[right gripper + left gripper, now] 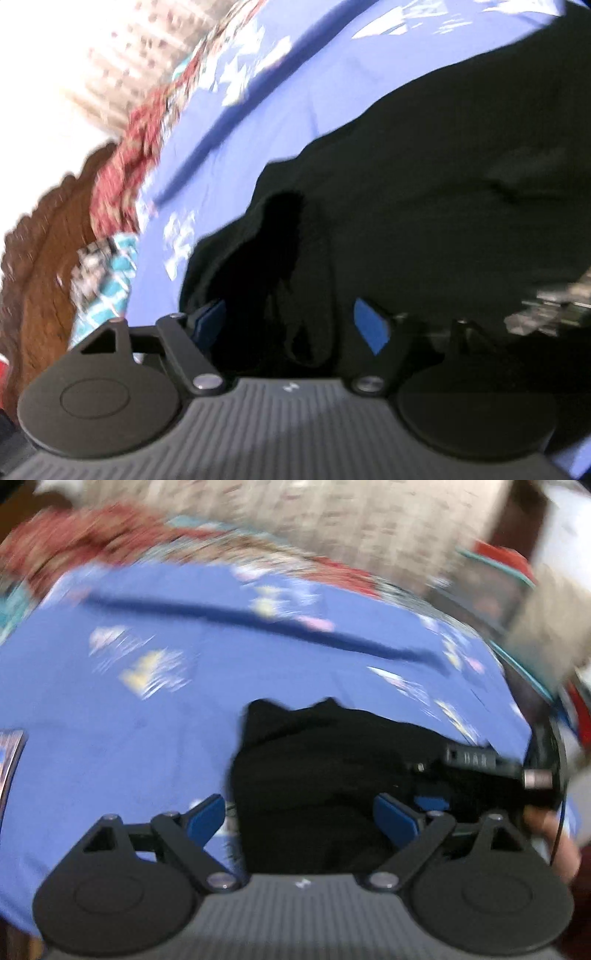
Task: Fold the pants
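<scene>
In the left wrist view the left gripper [299,814] is seen at six o'clock with its blue pads [207,818] spread wide; nothing is pinched between them, though the black pants [325,775] lie just beyond and under the gap; the pants are bunched in a dark heap on the blue sheet [110,738], from the centre toward four o'clock. At three o'clock the right gripper [480,764] is glimpsed over the heap's edge, with part of a hand [554,842] at four o'clock. Farther off, at twelve o'clock, a red patterned cover [92,535] is blurred along the sheet's far edge.

In the right wrist view the right gripper [291,325] is likewise held with its pads parted and empty; the pants [424,184] fill the frame from six to two o'clock, the sheet [236,155] is seen at ten o'clock, and brown wood [40,266] beyond it at nine.
</scene>
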`<state>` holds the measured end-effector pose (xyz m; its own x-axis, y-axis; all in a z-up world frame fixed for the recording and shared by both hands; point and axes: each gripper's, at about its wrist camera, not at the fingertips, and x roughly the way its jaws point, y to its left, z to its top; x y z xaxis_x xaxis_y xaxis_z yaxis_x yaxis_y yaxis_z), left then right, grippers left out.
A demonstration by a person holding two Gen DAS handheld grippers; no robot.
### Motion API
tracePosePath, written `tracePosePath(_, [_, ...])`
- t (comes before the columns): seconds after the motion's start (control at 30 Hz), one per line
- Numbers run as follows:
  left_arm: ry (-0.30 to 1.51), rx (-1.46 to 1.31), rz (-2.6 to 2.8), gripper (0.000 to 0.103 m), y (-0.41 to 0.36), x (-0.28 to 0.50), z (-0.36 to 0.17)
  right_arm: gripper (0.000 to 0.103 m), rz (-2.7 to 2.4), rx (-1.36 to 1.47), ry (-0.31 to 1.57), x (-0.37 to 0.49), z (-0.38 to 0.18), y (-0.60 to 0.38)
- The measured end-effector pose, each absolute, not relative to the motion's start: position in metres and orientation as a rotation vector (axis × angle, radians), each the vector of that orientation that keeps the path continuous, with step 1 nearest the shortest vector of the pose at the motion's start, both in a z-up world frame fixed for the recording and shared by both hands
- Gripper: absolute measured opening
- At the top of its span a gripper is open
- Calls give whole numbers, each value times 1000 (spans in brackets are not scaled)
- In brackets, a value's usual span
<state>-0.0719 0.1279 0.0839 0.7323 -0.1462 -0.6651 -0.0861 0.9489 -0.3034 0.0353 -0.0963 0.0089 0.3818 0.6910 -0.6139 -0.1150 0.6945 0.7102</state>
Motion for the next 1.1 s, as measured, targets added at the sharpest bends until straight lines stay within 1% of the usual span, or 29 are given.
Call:
tracePosePath(0.03, [760, -369, -12, 87, 135, -73, 82, 64, 564, 589, 1056, 37, 11, -89])
tracePosePath(0.07, [760, -396, -5, 86, 143, -74, 81, 37, 582, 528, 1037, 37, 17, -80])
tracePosePath(0.1, [755, -423, -4, 85, 148, -76, 81, 13, 611, 453, 1034, 37, 23, -76])
tracePosePath(0.27, [721, -462, -61, 85, 145, -70, 80, 13, 607, 312, 912, 22, 44, -84])
tracePosePath(0.3, [724, -445, -76, 84, 141, -57, 80, 18, 573, 279, 908, 22, 38, -86])
tracePosePath(0.33, [726, -423, -90, 81, 133, -48, 79, 35, 541, 266, 930, 25, 29, -94])
tracePosePath(0.37, [731, -405, -109, 80, 125, -39, 78, 42, 507, 294, 966, 28, 20, -101])
tracePosePath(0.43, [749, -384, -151, 76, 110, -26, 77, 44, 503, 447, 997, 29, 15, -125])
tracePosePath(0.47, [750, -373, -187, 75, 100, -21, 77, 44, 512, 490, 982, 27, 19, -137])
tracePosePath(0.53, [743, -332, -243, 75, 83, -12, 76, 45, 489, 495, 902, 16, 35, -166])
tracePosePath(0.6, [750, -301, -274, 75, 68, -2, 73, 47, 428, 470, 822, -2, 45, -217])
tracePosePath(0.67, [782, -312, -306, 72, 55, 14, 67, 53, 308, 455, 752, -13, 52, -261])
tracePosePath(0.73, [827, -346, -341, 65, 42, 32, 60, 65, 185, 483, 705, -20, 52, -292])
tracePosePath(0.77, [862, -354, -353, 63, 35, 41, 53, 66, 122, 509, 689, -23, 50, -309])
tracePosePath(0.8, [921, -328, -340, 61, 26, 51, 40, 66, 66, 532, 690, -24, 46, -322])
tracePosePath(0.83, [985, -273, -300, 55, 17, 59, 25, 67, 16, 559, 701, -23, 40, -333])
tracePosePath(0.87, [1005, -203, -269, 54, 9, 63, 13, 67, -9, 582, 706, -24, 34, -342])
tracePosePath(0.9, [963, -141, -263, 58, 1, 59, 12, 67, -25, 600, 710, -23, 28, -348])
tracePosePath(1.0, [955, -20, -240, 59, -17, 51, 20, 68, -45, 613, 748, -10, 14, -346])
tracePosePath(1.03, [959, -14, -237, 59, -17, 49, 23, 67, -32, 630, 768, -11, 8, -351])
tracePosePath(1.07, [966, -33, -238, 59, -15, 47, 28, 63, -6, 640, 773, -10, 6, -352])
tracePosePath(1.1, [974, -68, -245, 60, -10, 46, 34, 38, 23, 634, 784, -8, 8, -351])
